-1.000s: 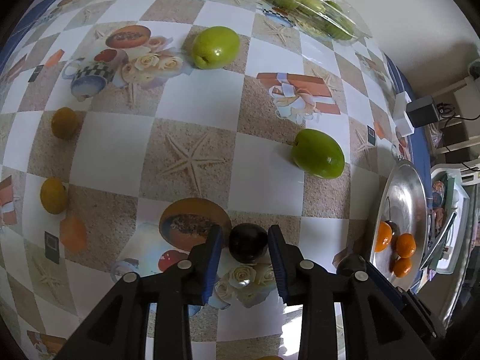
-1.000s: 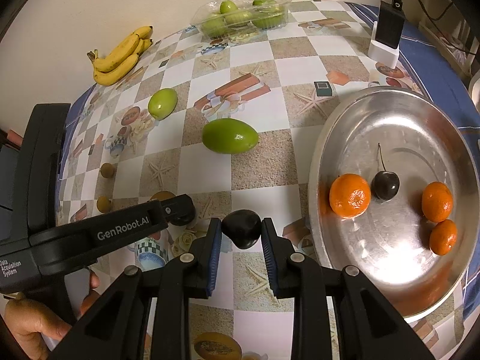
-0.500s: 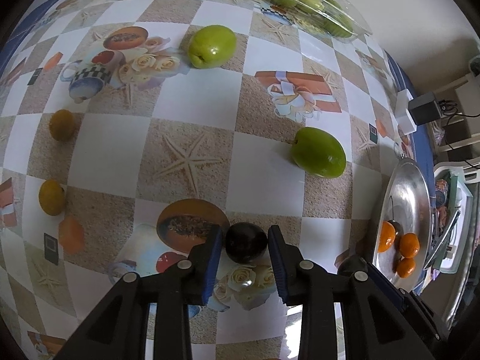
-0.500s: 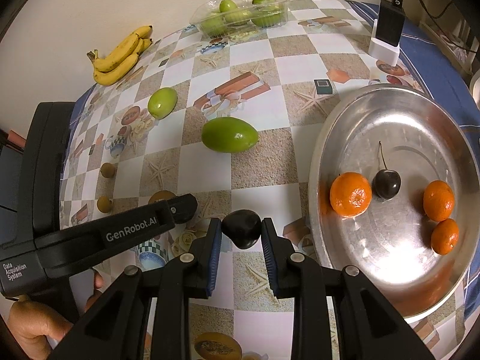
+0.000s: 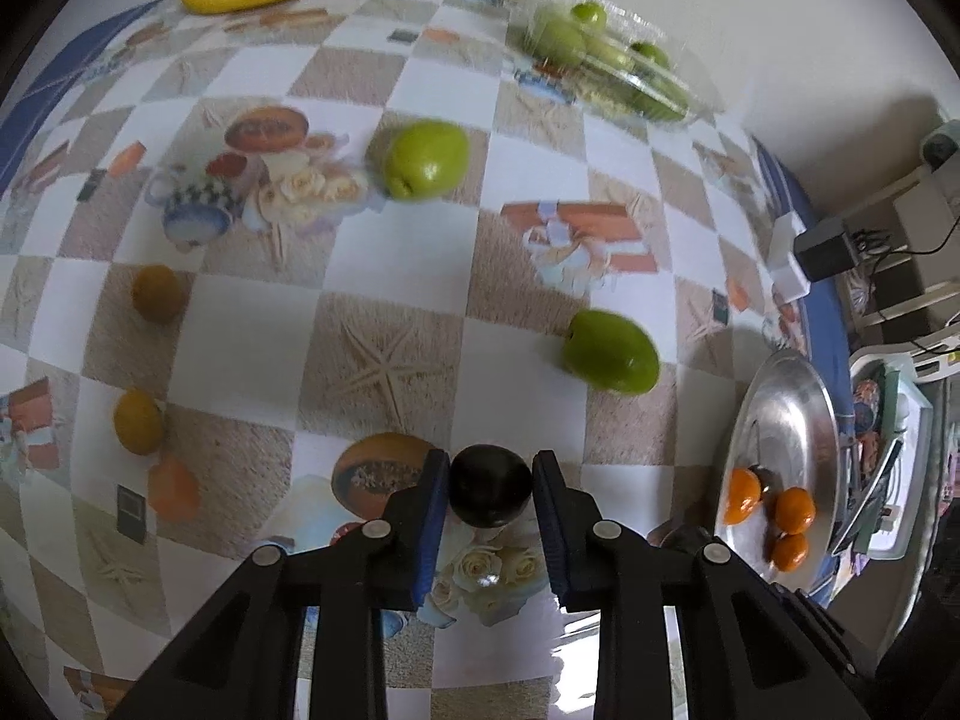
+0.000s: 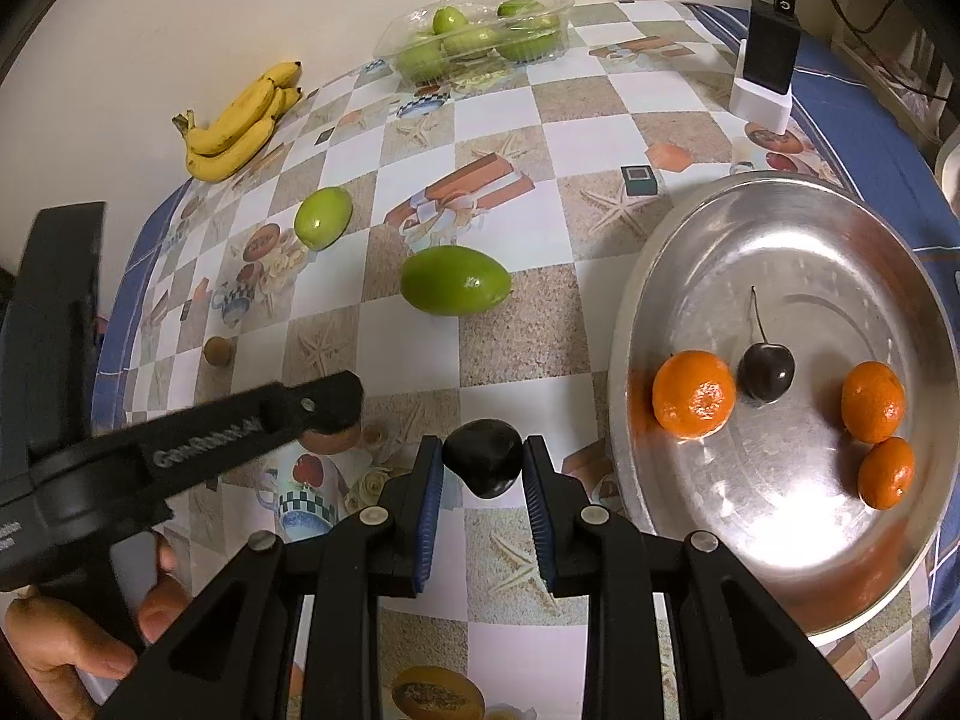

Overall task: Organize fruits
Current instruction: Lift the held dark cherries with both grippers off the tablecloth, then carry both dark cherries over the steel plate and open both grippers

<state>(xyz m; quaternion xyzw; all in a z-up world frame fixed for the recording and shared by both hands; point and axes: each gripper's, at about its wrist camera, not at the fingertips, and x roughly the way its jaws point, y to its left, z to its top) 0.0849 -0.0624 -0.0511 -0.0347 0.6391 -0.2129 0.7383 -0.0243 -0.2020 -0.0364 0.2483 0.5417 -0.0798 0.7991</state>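
Note:
My left gripper [image 5: 491, 495] is shut on a dark cherry [image 5: 491, 493], held above the patterned tablecloth. My right gripper [image 6: 483, 467] is shut on another dark cherry [image 6: 483, 463], just left of the steel plate [image 6: 798, 228]. The plate holds three small oranges [image 6: 693, 393] and a stemmed cherry [image 6: 765, 371]. It also shows in the left wrist view [image 5: 798, 420] at the right. The left gripper's body [image 6: 180, 450] crosses the right wrist view at the left.
Two loose green fruits [image 6: 455, 288] [image 6: 323, 217] lie mid-table. A clear box of green fruits [image 6: 477, 39] and bananas [image 6: 240, 120] sit at the back. Two small brown fruits [image 5: 157, 293] [image 5: 138, 421] lie left. A black charger [image 6: 771, 54] stands back right.
My left gripper has risen and tilted with its cherry, so the bananas and more of the far table come into view. My right gripper has hardly moved.

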